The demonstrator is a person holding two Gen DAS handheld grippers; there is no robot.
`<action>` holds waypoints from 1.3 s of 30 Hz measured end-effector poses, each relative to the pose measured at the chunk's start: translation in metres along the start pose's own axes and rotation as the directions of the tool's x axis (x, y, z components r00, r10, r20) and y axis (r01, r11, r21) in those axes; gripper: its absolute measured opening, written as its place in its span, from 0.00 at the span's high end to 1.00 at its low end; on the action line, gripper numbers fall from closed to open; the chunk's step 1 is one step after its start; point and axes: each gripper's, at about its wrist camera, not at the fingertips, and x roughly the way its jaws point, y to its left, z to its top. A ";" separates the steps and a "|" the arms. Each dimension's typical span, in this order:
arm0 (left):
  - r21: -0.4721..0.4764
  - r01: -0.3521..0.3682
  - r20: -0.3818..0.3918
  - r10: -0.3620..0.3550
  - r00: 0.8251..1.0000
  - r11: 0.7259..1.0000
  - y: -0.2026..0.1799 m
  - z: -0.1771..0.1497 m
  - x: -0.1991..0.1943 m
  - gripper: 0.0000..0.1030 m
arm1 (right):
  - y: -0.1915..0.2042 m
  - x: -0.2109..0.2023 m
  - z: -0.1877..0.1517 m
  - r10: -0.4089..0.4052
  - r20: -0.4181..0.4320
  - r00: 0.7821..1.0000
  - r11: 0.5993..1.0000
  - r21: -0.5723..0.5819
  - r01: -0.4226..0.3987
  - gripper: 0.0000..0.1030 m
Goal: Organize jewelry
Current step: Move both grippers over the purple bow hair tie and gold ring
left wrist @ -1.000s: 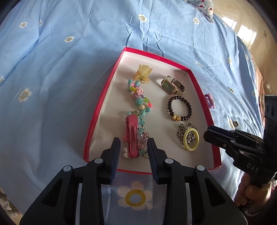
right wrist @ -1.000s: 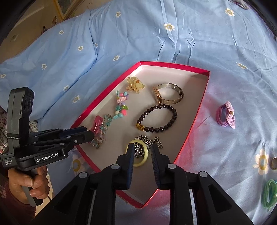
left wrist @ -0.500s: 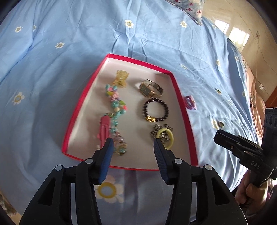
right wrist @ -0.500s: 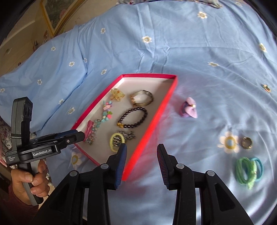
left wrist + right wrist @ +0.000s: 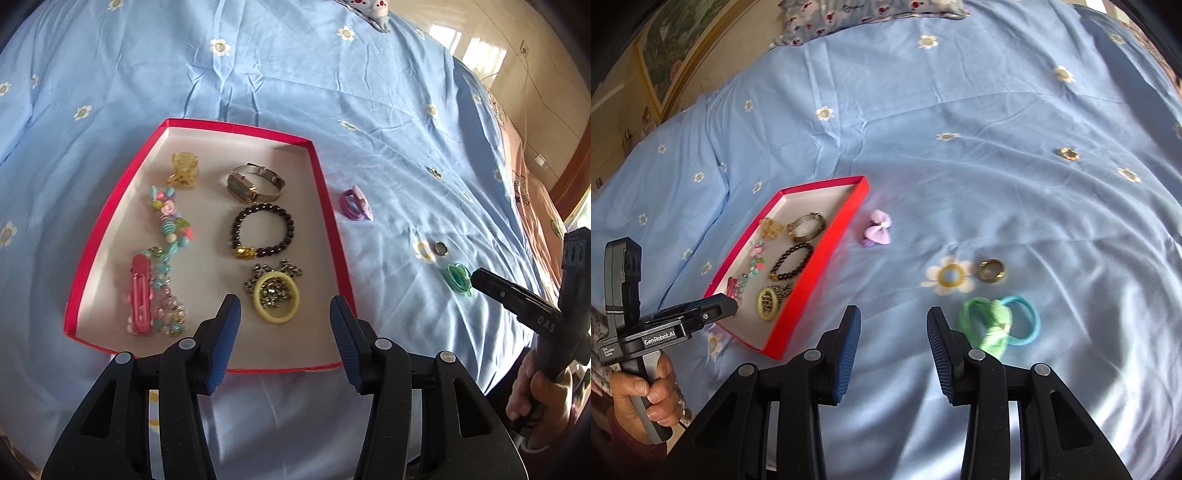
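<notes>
tongs (image 5: 892,339) lifted away, glossy red tray (image 5: 328,199)

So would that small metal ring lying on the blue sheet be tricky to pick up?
Probably. The small metal ring looks smooth and rigid, so it may slip between fingers. It lies flat on soft blue sheet, so it might sink in, or roll if tipped on edge.

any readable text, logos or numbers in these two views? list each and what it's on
"GenRobot.AI": white print on the side of the left gripper, seen in the right wrist view.
"DAS": embossed on the body of the right gripper, seen in the left wrist view.
Small white label by the left gripper's handle: two or three lines, too small to read.
Watch face: no legible numerals.
Nothing readable on the red box or the bedsheet.
</notes>
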 end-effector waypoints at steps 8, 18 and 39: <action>0.044 0.021 -0.002 -0.021 1.000 0.999 -0.024 0.012 0.008 0.52 | -0.026 -0.008 -0.002 -0.024 0.014 1.000 0.999 0.040 0.024 0.62; 0.107 0.046 -0.015 -0.045 0.999 0.993 -0.053 0.035 0.027 0.51 | -0.040 0.001 0.009 -0.042 0.011 0.999 0.998 0.041 0.042 0.62; 0.199 0.079 -0.109 -0.058 0.992 0.977 -0.093 0.086 0.108 0.51 | -0.057 0.059 0.036 -0.116 -0.098 0.988 0.993 -0.047 0.112 0.62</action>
